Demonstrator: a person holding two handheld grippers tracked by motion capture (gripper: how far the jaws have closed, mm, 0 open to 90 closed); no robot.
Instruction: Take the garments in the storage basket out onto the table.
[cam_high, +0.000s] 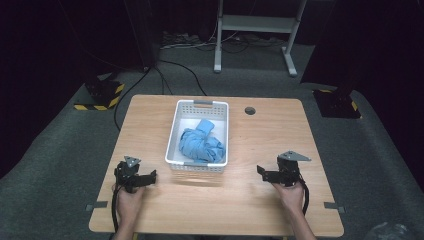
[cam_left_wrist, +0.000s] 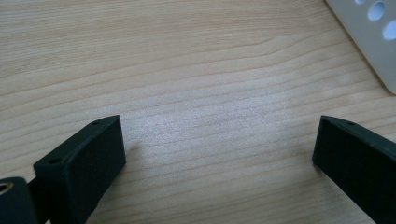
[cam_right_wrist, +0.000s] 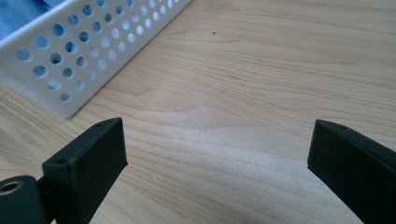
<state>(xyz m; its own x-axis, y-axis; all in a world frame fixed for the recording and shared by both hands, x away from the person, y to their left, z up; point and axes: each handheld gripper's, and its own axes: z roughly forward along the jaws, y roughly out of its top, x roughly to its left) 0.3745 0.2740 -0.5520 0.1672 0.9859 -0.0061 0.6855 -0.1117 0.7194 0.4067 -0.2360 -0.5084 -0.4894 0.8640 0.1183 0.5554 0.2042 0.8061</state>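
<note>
High view, basket: I see a white perforated basket (cam_high: 199, 136) on the wooden table (cam_high: 260, 200), centred between my two grippers and a little farther off than both.
High view, cloth: crumpled blue cloth (cam_high: 201, 141) lies inside the basket, bunched toward its near end.
High view, left gripper: my left gripper (cam_high: 150, 176) sits low over the near left part of the table, just beside the basket's near left corner and apart from it, with nothing held.
High view, right gripper: my right gripper (cam_high: 262, 171) sits over the near right part, near the basket's near right corner, also apart from it.
High view, hole: a round cable hole (cam_high: 250, 110) lies in the tabletop to the right of the basket's far end.

Left gripper view, jaws: both black jaws stand wide apart over bare wood grain, gripping nothing.
Left gripper view, basket: a white corner with round holes (cam_left_wrist: 371, 32) shows at the upper right, well clear of the jaws.

Right gripper view, jaws: I read them as spread wide over bare table, with nothing between them.
Right gripper view, basket: its perforated wall (cam_right_wrist: 88, 51) runs across the upper left, and blue cloth (cam_right_wrist: 23, 11) shows behind it.
</note>
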